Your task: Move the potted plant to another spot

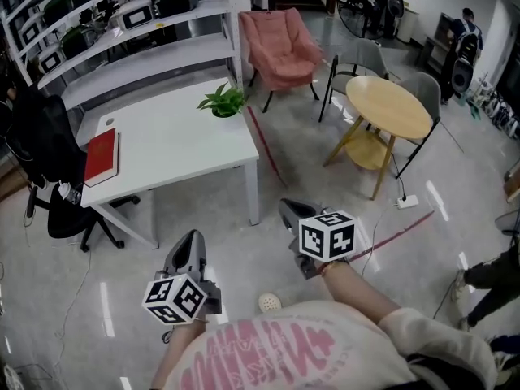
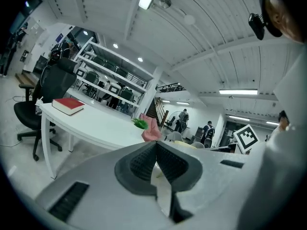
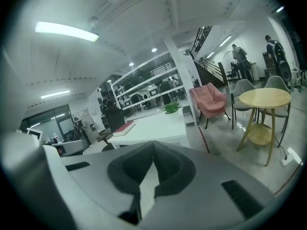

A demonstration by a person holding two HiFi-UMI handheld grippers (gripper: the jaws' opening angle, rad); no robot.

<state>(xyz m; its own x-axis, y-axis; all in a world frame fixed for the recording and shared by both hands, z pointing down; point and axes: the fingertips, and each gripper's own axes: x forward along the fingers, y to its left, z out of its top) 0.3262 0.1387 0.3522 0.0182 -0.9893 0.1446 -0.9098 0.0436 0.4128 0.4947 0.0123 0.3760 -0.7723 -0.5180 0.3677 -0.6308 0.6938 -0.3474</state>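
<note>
Plant (image 1: pixel 223 102) upright on counter (image 1: pixel 175 149) corner, leaves leaning left; we find left gripper (image 1: pixel 192 240), right gripper (image 1: pixel 288 210) jaws closed, empty.

Pink shirt (image 1: pixel 276 356), lettering perhaps red — grey left claw (image 1: pixel 192 238), right claw (image 1: pixel 287 208), black-and-white cubes (image 1: pixel 327 236).

Green plant (image 1: pixel 223 101), red book (image 1: pixel 101 156), white table (image 1: pixel 179 140)

- The white worktop (image 1: pixel 179 145) stands on thin white legs on a glossy grey floor (image 1: pixel 244 246)
- A potted plant (image 1: pixel 223 102) sits upright at its far right corner, close to the edge
- A red book (image 1: pixel 101 157) lies flat near the left end, well apart from the plant
</note>
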